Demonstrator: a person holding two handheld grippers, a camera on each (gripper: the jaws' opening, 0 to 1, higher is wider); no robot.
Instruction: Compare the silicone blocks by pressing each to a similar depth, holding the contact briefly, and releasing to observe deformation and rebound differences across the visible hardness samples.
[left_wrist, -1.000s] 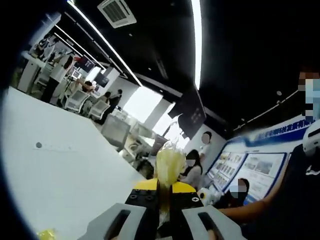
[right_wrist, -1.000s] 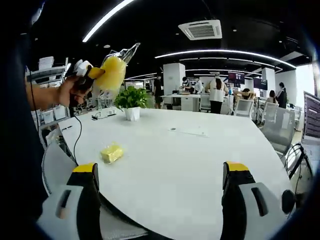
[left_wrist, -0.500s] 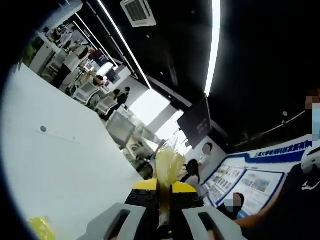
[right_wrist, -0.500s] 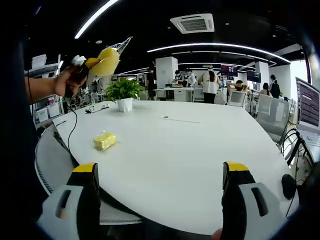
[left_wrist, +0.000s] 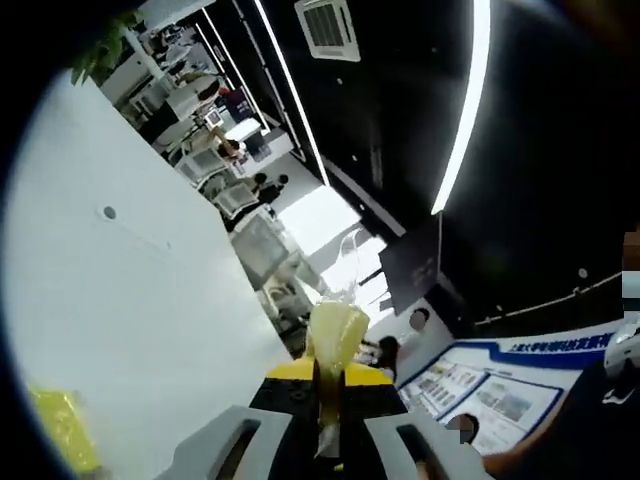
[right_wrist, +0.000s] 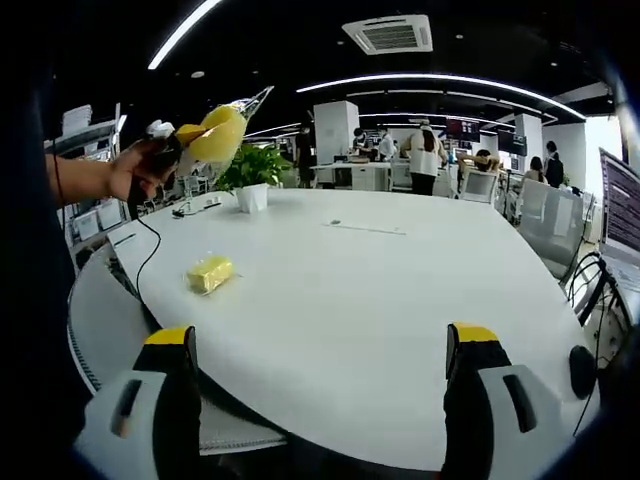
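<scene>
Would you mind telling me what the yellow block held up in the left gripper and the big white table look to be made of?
The yellow block in a clear wrapper looks like soft silicone: translucent, pinched thin between the shut jaws of the left gripper, with crinkly, glossy film sticking out past it. The white round table looks like smooth laminate or painted board, matte with a faint sheen; its true core cannot be told.

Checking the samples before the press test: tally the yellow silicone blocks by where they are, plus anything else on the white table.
Bagged yellow block held up in the left gripper: 1
Bagged yellow block lying on the white table: 1
Potted plant on the table: 1
Total: 3
</scene>
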